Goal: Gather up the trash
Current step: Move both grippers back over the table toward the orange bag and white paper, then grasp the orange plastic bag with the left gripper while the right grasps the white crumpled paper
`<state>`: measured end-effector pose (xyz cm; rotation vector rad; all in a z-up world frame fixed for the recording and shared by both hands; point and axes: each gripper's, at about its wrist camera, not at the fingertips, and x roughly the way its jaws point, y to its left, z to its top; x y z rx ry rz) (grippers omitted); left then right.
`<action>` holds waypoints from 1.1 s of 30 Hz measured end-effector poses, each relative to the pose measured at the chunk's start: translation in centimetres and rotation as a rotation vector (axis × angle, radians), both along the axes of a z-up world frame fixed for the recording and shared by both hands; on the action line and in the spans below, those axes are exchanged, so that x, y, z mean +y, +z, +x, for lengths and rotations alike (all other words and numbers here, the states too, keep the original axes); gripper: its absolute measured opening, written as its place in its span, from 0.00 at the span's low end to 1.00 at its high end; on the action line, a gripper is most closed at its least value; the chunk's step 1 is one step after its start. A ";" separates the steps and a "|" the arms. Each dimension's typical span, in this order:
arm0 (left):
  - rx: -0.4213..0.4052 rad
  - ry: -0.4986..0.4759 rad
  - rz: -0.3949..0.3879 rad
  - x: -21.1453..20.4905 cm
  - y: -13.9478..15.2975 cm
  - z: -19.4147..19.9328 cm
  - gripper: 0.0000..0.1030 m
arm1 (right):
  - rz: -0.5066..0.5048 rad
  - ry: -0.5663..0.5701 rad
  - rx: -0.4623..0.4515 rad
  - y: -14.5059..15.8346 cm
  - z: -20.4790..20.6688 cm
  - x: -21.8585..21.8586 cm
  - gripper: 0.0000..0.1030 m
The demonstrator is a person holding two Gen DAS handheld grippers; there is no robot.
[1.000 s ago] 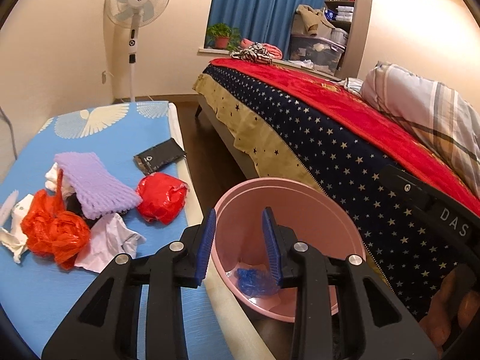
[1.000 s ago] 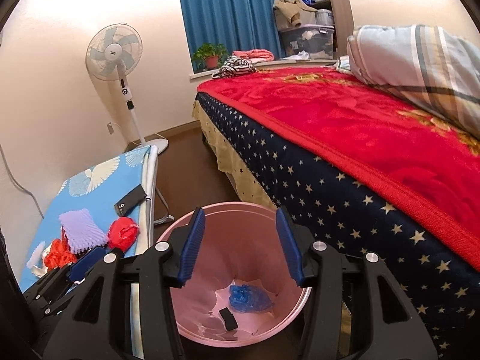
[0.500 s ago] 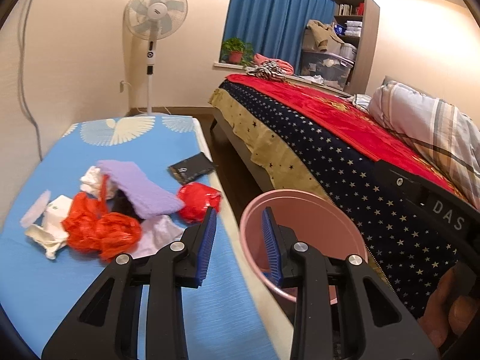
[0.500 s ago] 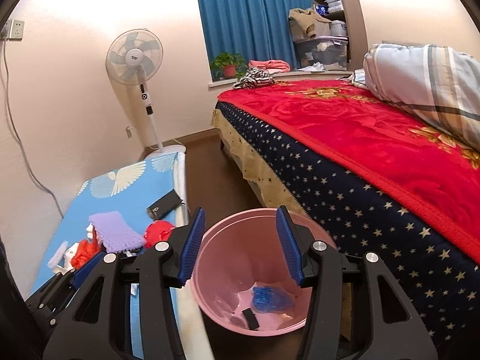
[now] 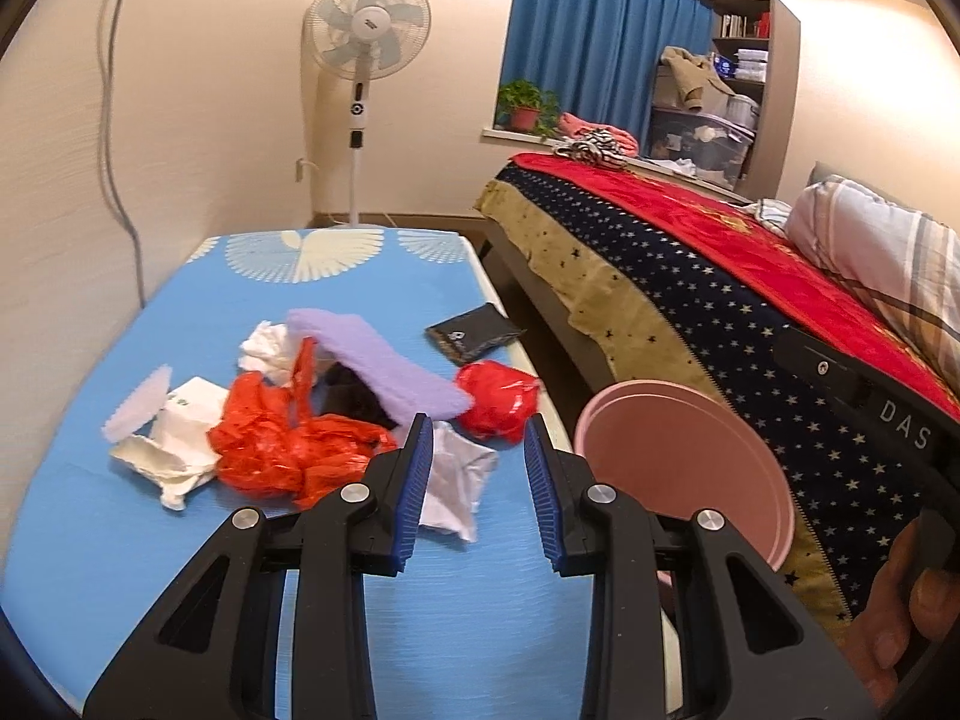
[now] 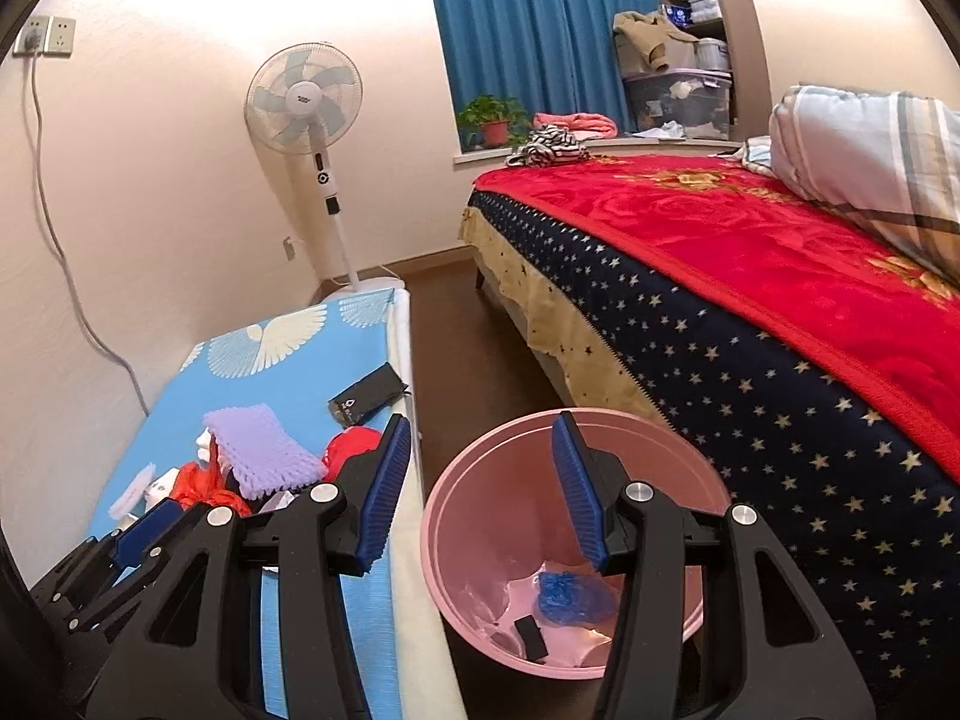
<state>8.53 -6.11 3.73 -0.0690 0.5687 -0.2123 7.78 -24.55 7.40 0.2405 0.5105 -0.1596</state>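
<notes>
- Trash pile [image 5: 300, 420] is seen on the blue mat [image 5: 180, 570]: red plastic bag [image 5: 282, 450], crumpled white paper [image 5: 459, 483], red wad [image 5: 498, 399], purple foam sleeve [image 5: 384, 363], white tissue [image 5: 267, 348], black packet [image 5: 474, 333] set slightly apart toward the far edge.
- Pink bin [image 6: 480, 510] stands on the floor between mat and bed [image 6: 750, 300]; 2 items are already inside, a blue crumpled piece [image 6: 567, 594] and a small black piece [image 6: 531, 639].
- Left gripper [image 5: 477, 501] is held above the mat, jaws partly apart and empty; the white paper lies just beyond the tips, seen between them.
- Right gripper [image 6: 480, 495] hangs over the bin's near rim, jaws moderately wide, nothing held.
- Step in hand, as judged: pickup of the next piece by the left gripper, most likely the white paper.
- For a clean pickup: the jaws are best lowered to straddle a raised fold of the paper, not the flat edge; closure only once both pads flank it.
- Risk noted: the red bag touches the paper and may be dragged along; a slow lift is advised.
</notes>
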 end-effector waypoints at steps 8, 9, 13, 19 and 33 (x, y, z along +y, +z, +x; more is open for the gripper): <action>0.016 0.125 -0.003 3.7 -1.0 0.1 0.30 | 0.032 0.060 0.021 -1.8 1.7 1.4 0.48; 0.021 0.145 -0.003 4.3 -1.3 0.2 0.30 | 0.037 0.069 0.027 -2.2 1.9 1.6 0.48; 0.040 0.245 -0.004 6.9 -2.1 0.6 0.30 | 0.061 0.106 0.047 -3.3 3.2 2.9 0.48; 0.048 0.303 -0.011 8.5 -2.7 1.3 0.30 | 0.090 0.210 0.079 -4.8 5.0 5.9 0.47; 0.098 0.323 -0.074 10.6 -4.2 4.8 0.48 | 0.137 0.344 0.212 -8.8 8.4 9.3 0.48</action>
